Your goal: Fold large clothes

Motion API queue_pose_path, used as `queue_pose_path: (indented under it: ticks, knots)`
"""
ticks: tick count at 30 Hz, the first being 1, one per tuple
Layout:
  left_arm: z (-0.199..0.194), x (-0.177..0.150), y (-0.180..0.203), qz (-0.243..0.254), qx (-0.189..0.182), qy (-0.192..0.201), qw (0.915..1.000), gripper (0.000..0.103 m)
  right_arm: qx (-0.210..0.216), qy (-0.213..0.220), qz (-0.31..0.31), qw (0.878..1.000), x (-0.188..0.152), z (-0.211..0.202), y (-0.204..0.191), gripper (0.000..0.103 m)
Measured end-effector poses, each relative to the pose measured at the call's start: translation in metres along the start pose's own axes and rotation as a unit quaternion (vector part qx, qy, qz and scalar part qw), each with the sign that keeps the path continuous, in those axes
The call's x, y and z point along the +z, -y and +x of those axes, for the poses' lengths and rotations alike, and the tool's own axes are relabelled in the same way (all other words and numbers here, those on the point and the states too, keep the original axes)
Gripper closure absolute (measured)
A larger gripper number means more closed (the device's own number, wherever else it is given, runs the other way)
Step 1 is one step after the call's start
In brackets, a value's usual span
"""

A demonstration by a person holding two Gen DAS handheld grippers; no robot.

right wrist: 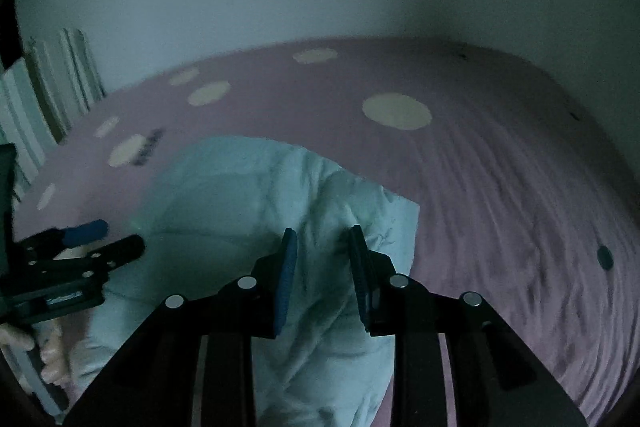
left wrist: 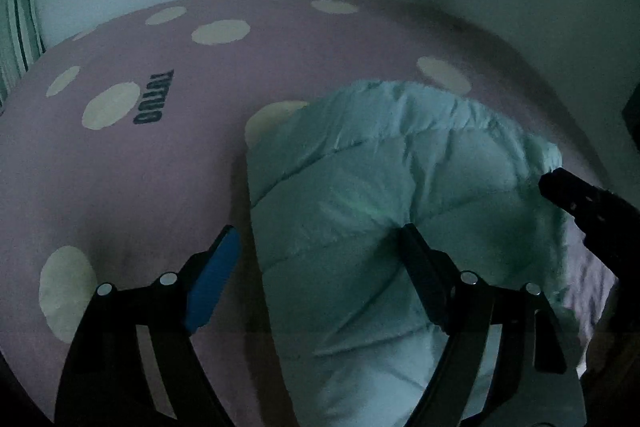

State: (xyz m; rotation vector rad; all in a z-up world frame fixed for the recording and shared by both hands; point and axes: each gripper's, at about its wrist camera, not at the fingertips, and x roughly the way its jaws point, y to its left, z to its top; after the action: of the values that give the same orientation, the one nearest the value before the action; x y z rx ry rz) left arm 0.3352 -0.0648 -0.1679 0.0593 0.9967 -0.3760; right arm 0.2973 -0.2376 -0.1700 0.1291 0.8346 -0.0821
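A: Pale mint quilted puffer jacket (left wrist: 360, 195), bunched on the pink dotted bedsheet (left wrist: 120, 187), runs forward between both jaws?

B: Yes. Left gripper (left wrist: 316, 247) gapes wide; right gripper (right wrist: 322, 247) spread, straddling a fold, seemingly nearer.

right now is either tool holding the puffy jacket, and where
Neither holds it. The left tool is open, straddling the left edge of the pale mint quilted puffer jacket. The right tool is open over its right side.
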Motion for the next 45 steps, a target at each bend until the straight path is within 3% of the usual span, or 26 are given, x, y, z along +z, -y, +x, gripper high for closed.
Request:
queue_pose_path:
  ticks: [4,9,23,29,31,35,38,41,45]
  knots:
    - [0.020,-0.011,0.007,0.007,0.019,-0.032,0.9993,0.021,-0.011,-0.052,0.011,0.999,-0.013,0.035,0.007,0.075]
    - [0.038,-0.014,0.009,0.004,0.034,-0.047,0.9983,0.021,-0.015,-0.075,0.021,0.997,-0.024,0.060,0.012,0.076]
    - [0.050,-0.015,0.004,-0.003,0.030,-0.052,0.9982,0.020,-0.024,-0.066,0.024,0.997,-0.027,0.074,0.002,0.077]
    - [0.038,-0.014,0.000,-0.012,0.024,-0.039,0.9989,0.017,-0.034,-0.045,0.021,0.998,-0.032,0.059,-0.003,0.074]
    - [0.028,-0.016,-0.006,-0.028,0.017,-0.034,0.9989,0.017,-0.035,-0.035,0.020,0.999,-0.032,0.047,-0.004,0.070]
    - [0.002,-0.024,-0.019,-0.058,0.016,-0.022,0.9979,0.013,-0.034,-0.012,0.028,0.999,-0.034,0.018,-0.004,0.046]
    - [-0.016,-0.035,-0.026,-0.066,0.021,-0.016,0.9975,0.011,-0.033,-0.001,0.034,0.999,-0.038,-0.002,0.001,0.045]
    - [-0.031,-0.050,-0.027,-0.076,0.025,-0.014,0.9967,0.006,-0.013,-0.017,0.054,0.998,-0.049,-0.012,0.010,0.045]
    - [-0.030,-0.065,-0.029,-0.091,-0.006,-0.023,0.9956,0.006,0.005,-0.034,0.075,0.997,-0.066,-0.014,0.018,0.040]
